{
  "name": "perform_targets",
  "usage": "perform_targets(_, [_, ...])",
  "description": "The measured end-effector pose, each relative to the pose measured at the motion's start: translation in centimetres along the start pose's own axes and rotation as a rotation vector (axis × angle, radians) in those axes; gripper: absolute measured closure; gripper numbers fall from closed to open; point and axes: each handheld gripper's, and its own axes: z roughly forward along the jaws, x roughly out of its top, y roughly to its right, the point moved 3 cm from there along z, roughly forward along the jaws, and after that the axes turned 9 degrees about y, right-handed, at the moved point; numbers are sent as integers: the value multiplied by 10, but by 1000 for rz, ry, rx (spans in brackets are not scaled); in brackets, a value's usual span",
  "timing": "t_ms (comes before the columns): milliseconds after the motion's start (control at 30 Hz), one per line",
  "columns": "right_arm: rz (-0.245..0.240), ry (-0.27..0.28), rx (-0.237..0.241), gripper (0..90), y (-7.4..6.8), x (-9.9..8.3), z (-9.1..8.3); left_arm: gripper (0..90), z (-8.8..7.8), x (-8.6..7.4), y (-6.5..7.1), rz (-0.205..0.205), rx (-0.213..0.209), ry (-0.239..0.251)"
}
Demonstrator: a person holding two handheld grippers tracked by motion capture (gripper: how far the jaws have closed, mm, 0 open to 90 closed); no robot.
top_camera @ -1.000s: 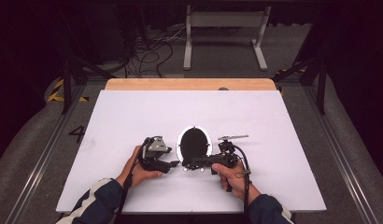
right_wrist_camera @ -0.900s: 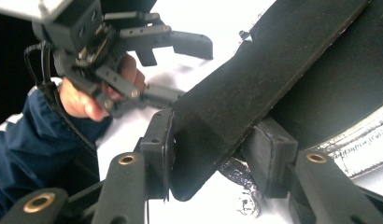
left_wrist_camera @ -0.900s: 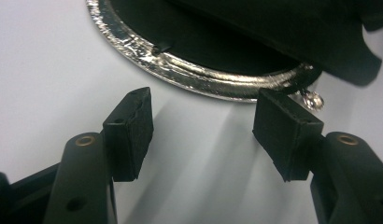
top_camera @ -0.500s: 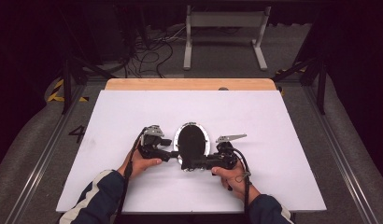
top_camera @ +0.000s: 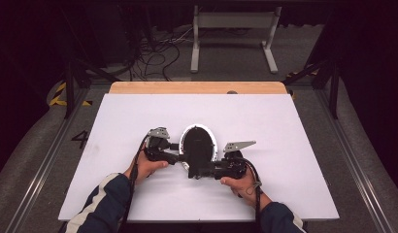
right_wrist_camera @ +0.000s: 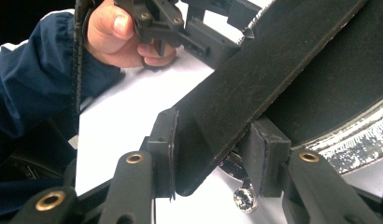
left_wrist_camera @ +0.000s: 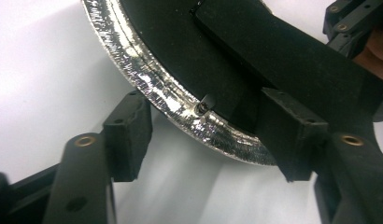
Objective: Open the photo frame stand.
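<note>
A: Where does the round black pan with the foil-bright silver rim (top_camera: 198,143) sit?

B: Just below the middle of the white table sheet (top_camera: 284,126), flat on it, with its flat black handle (top_camera: 199,167) running towards six o'clock.

A: And the right gripper (top_camera: 203,170)?

B: It comes in from four o'clock, held in the person's right hand (top_camera: 243,184). In the right gripper view its two black jaws are clamped on that flat black handle (right_wrist_camera: 255,88), one pad on each face, with the silver rim (right_wrist_camera: 358,140) off at three o'clock.

A: The left gripper (top_camera: 180,153)?

B: It reaches in from nine o'clock, in the left hand (top_camera: 146,167). In the left gripper view its jaws stand apart and straddle the silver rim (left_wrist_camera: 180,98): one pad lies outside on the white sheet, clear of the foil, the other lies over the dark inside of the pan against the handle (left_wrist_camera: 292,60). They have just been closing a little, with the rim between them, yet the outer pad is not touching it.

A: Anything else?

B: A strip of pale wood (top_camera: 197,87) shows at the table's twelve o'clock edge.
</note>
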Motion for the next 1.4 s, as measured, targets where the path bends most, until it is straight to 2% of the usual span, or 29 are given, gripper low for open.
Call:
perform_targets(33, [-5,-1,0,592,0,0,0,418,-1,1,0,-10,3,6])
perform_targets(133, [-28,-6,-12,598,-2,1,-1,491,-5,7,2,-1,6,37])
perform_targets(167, [-32,-10,-18,601,-2,1,-1,524,-7,10,2,32,5,49])
perform_targets(200, [-25,-13,-23,607,-1,1,-1,558,-8,12,3,38,14,59])
perform_targets(333, [-21,-9,-47,643,1,0,1,597,-10,16,7,73,39,92])
perform_targets(500, [-28,1,-53,670,1,4,1,637,-13,19,13,111,70,141])
perform_targets(567, [-13,12,-47,688,3,5,1,643,-14,19,14,131,73,153])
perform_targets(633, [-18,13,-61,693,4,6,1,655,-14,16,14,112,56,178])
perform_targets(733, [-16,21,-57,703,5,6,0,657,-14,14,13,107,46,176])
perform_targets(767, [-25,15,-75,717,6,6,1,657,-13,13,12,94,30,172])
perform_targets(833, [-25,13,-79,719,6,6,1,657,-12,12,12,94,22,172])
perform_targets(867, [-18,7,-94,726,7,6,1,651,-10,10,11,70,7,163])
perform_targets(900, [-23,7,-95,726,7,7,1,645,-10,10,11,70,7,163])
perform_targets(967, [-34,9,-95,726,6,7,2,629,-7,9,12,79,-5,139])
perform_targets(1100, [-46,3,-102,731,6,7,2,623,-6,9,13,77,-23,131])
perform_targets(1133, [-49,1,-103,738,6,7,2,623,-4,9,13,95,-21,121])
perform_targets(1200, [-64,0,-99,743,4,8,2,584,-4,9,14,96,-28,119])
perform_targets(1367, [-78,-6,-108,744,4,8,2,618,-5,10,15,119,-14,121])
perform_targets(1400, [-84,-10,-117,747,4,8,2,627,-6,11,17,140,-12,124])
